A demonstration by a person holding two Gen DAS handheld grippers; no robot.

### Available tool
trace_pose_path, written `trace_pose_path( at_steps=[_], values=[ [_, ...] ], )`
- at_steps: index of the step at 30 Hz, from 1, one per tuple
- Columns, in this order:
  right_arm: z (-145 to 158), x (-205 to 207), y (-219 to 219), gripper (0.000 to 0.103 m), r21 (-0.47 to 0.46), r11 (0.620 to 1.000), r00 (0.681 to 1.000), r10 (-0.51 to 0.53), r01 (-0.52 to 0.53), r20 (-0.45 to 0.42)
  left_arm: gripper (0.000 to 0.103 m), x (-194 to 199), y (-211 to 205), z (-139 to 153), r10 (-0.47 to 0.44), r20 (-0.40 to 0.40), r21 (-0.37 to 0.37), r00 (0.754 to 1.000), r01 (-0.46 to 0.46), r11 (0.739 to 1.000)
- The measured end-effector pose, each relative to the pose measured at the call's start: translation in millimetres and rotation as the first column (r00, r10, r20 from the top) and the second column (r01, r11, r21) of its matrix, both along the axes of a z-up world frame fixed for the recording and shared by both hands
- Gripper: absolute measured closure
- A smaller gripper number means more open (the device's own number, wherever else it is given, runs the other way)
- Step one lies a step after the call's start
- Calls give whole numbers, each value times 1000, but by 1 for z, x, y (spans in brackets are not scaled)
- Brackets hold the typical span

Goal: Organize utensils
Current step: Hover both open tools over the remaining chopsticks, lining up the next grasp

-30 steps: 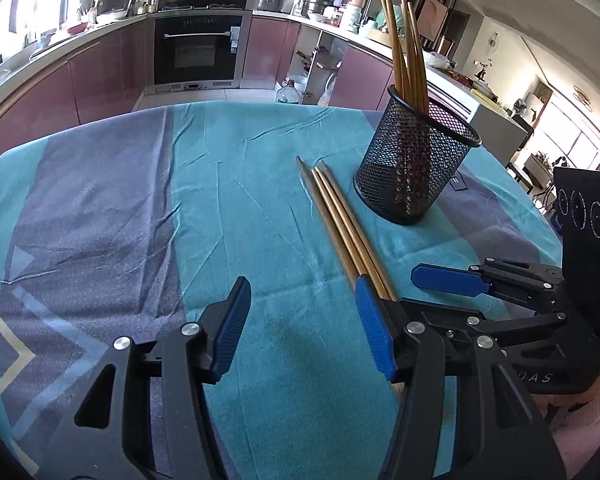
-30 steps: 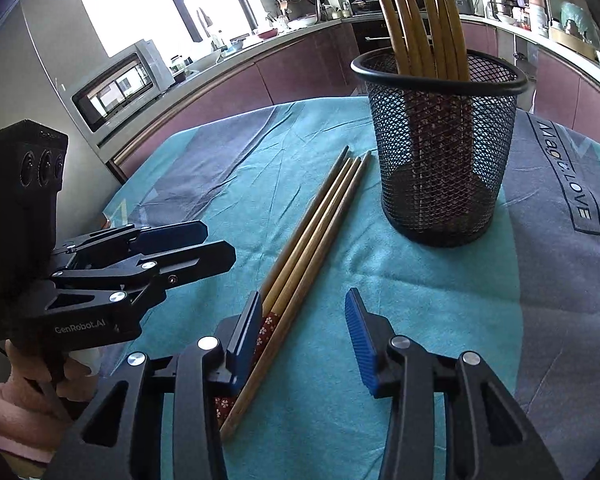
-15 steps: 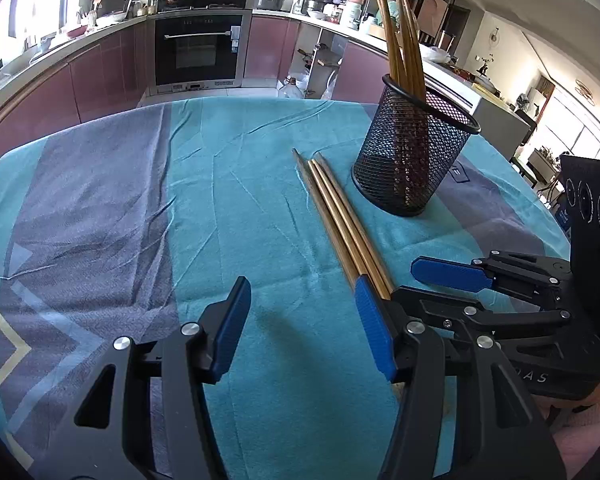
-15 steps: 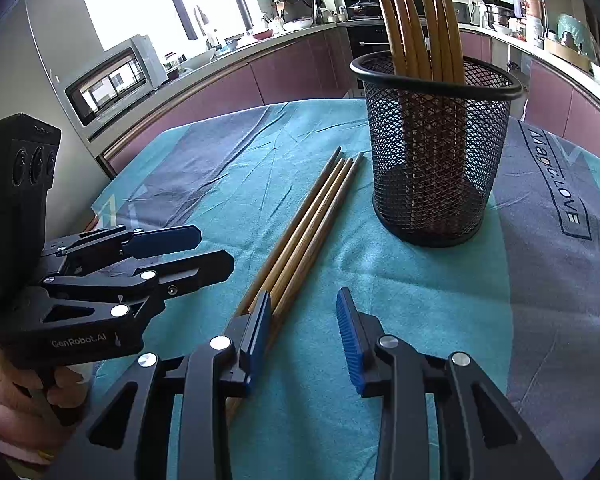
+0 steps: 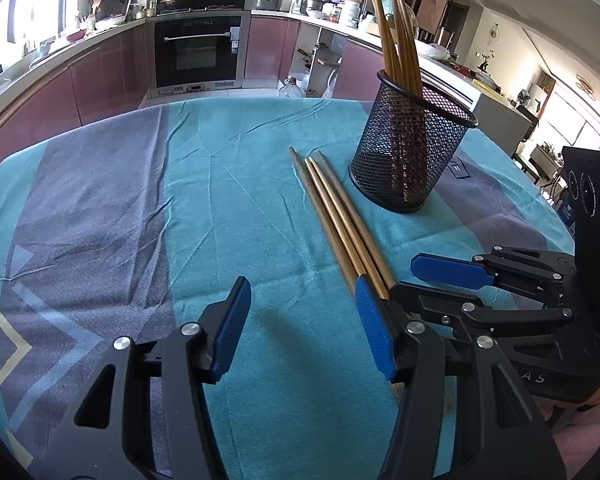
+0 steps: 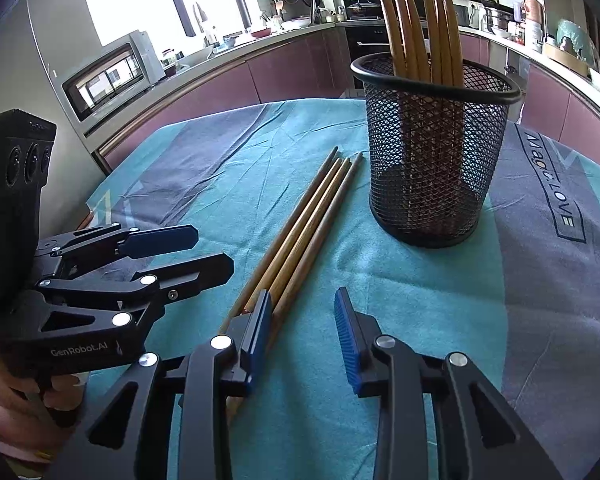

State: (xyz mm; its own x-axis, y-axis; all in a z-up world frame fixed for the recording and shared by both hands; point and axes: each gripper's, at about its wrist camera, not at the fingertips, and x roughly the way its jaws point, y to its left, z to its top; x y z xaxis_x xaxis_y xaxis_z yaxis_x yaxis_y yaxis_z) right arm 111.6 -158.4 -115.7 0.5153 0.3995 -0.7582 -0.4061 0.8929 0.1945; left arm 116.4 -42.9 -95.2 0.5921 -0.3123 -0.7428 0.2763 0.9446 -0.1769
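Three loose wooden chopsticks (image 5: 340,220) (image 6: 308,224) lie side by side on the teal cloth, pointing toward a black mesh holder (image 5: 408,160) (image 6: 432,160). Several chopsticks (image 6: 420,20) stand upright in that holder. My right gripper (image 6: 303,296) (image 5: 420,280) hovers over the loose chopsticks' near ends, its jaws closing. Its left finger covers two of them. The rightmost one runs just inside that pad, and the other pad stands apart from it. My left gripper (image 5: 300,292) (image 6: 210,252) is open over bare cloth, just left of the same ends.
The cloth (image 5: 220,200) covers a rounded table whose far edge faces kitchen cabinets and an oven (image 5: 198,52). A microwave (image 6: 108,76) sits beyond the left edge. A hand (image 6: 28,400) holds the left gripper's handle.
The right gripper's jaws have narrowed over the chopsticks' near ends. The left gripper keeps the same opening and has barely shifted.
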Motion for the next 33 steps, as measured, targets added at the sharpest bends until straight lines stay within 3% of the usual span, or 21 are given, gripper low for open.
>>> trace_pose_path(
  at_steps=[28,33],
  values=[
    [0,1,-12,76,24,999,1000,-22,23,-20,48,7,-17,-10,-43,-12,65,999,44,997],
    [1,1,-13,76,24,999,1000,-21,21,-20,52,5,-14,-9,-42,-15,57,999,43,997]
  ],
)
